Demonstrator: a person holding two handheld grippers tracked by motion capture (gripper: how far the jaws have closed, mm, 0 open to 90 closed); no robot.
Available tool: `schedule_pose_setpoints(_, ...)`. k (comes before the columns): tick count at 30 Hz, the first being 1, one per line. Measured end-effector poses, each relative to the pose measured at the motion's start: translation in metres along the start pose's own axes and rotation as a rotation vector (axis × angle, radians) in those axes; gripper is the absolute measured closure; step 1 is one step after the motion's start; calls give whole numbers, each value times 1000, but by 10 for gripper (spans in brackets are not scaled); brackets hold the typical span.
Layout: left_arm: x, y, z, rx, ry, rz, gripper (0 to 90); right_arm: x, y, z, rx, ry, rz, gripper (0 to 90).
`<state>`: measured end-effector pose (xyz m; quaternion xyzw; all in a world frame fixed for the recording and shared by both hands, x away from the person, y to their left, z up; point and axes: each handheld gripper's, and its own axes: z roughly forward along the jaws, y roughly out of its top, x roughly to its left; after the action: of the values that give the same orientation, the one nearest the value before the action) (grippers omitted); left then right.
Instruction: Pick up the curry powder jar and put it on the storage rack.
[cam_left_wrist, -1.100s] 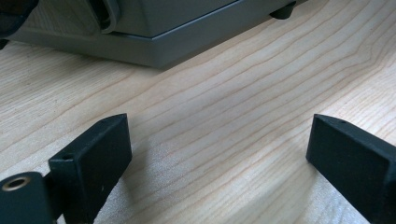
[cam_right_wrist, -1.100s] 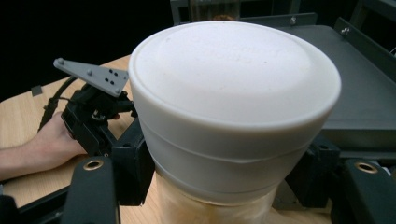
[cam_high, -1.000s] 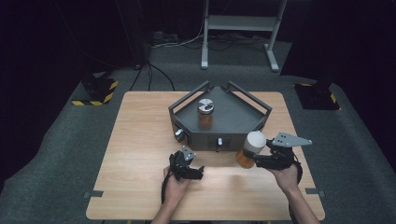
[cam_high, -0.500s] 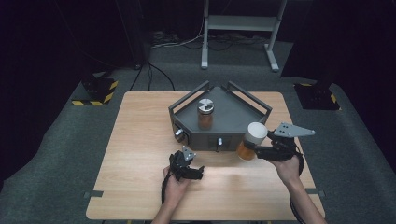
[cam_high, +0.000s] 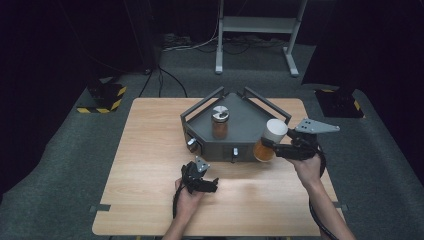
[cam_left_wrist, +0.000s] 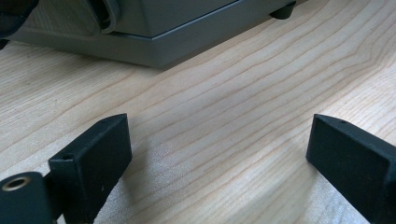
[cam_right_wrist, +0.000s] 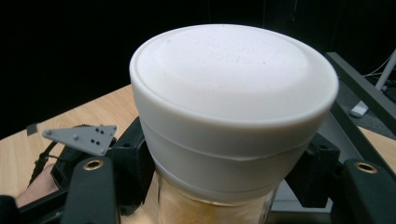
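the right gripper (cam_high: 274, 146) grasps the white-lidded jar (cam_high: 270, 140) upright just beside the grey tray (cam_high: 243, 117), while the left gripper (cam_high: 207, 184) rests released, farther away.

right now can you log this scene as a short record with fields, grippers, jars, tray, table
left gripper: black two-jaw gripper, open, low over the table, holding nothing
right gripper: black two-jaw gripper, shut on the white-lidded jar
held jar: white-lidded jar of amber contents, tilted, at the tray's right front corner
other jar: silver-lidded glass jar, upright inside the tray
tray: grey five-sided metal tray
table: light wooden table
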<state>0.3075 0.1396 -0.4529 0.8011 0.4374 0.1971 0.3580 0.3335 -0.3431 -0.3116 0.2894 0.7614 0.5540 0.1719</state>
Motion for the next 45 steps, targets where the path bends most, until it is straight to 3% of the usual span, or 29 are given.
schedule_pose_setpoints(15,0,0,0,0,0,0,67,-3,21,15,30,-48,11,355)
schedule_pose_setpoints(24,0,0,0,0,0,0,67,-4,31,27,53,-100,4,356)
schedule_pose_setpoints(45,0,0,0,0,0,1,67,-4,39,58,61,-158,20,356)
